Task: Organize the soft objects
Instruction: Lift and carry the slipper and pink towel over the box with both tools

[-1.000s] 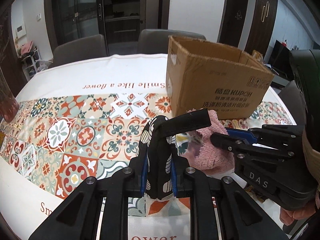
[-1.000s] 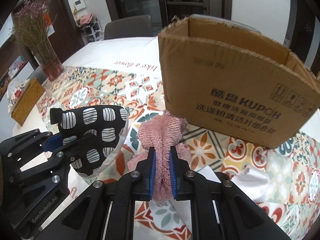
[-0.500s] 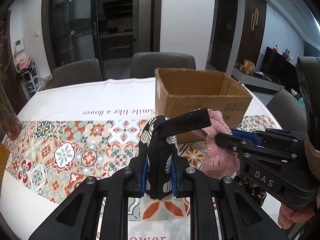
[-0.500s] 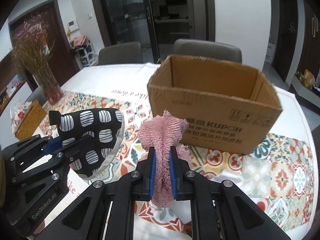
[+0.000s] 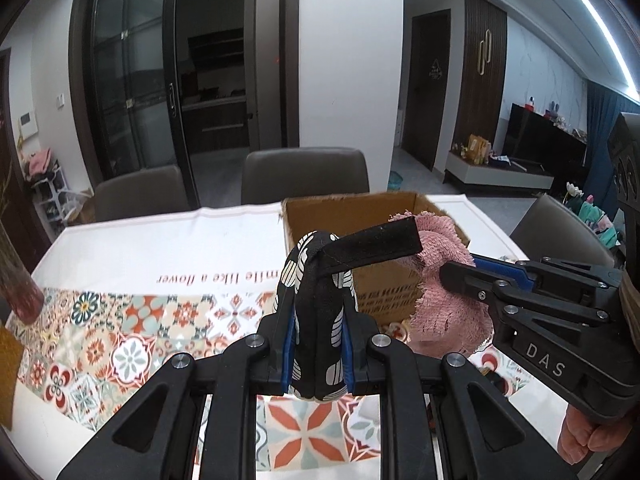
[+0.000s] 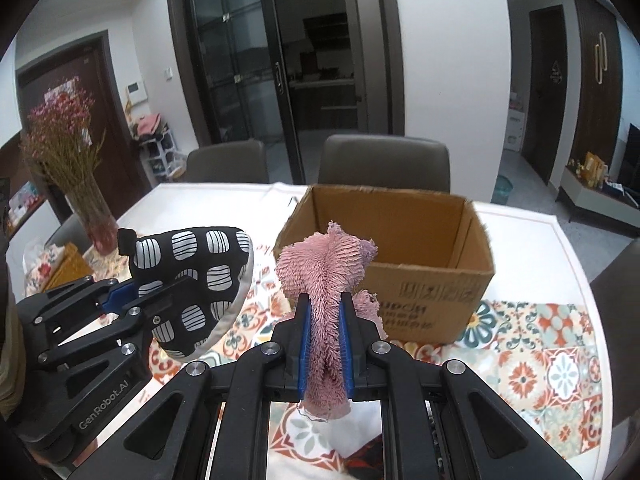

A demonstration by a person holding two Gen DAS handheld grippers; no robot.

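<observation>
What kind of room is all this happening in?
Most likely the dining area of a home: a table under a patterned cloth, upholstered chairs drawn up to it, a vase of dried flowers and glass sliding doors behind.

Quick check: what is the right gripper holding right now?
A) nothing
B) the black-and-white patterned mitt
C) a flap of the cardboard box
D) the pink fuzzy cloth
D: in the right wrist view the right gripper has the pink fuzzy cloth pinched between its fingers.
</observation>
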